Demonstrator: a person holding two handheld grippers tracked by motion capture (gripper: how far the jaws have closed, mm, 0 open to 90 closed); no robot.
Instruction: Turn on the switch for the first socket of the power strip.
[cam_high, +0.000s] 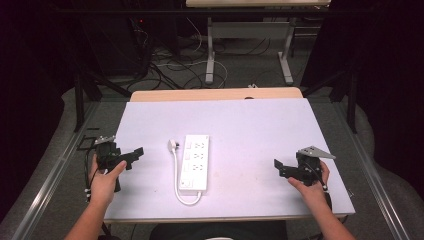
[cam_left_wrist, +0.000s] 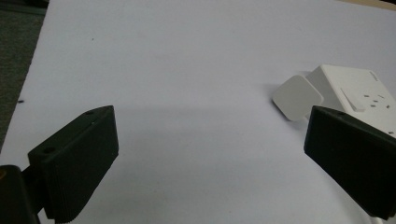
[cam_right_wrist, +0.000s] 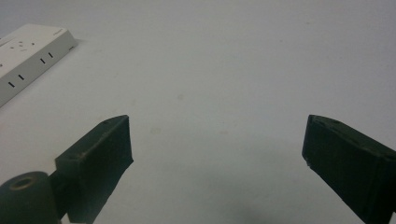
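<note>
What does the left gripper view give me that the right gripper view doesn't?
Left gripper view: the white plug lying right beside the power strip's end, plus a rocker switch on the strip and the floor past the table's edge. Right gripper view: the strip's long side with dark slot marks along it, and faint stains on the table. Both share the white power strip, the white table, and open black jaws holding nothing, left gripper and right gripper alike.

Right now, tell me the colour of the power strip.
White; the power strip shows best in the high view.
</note>
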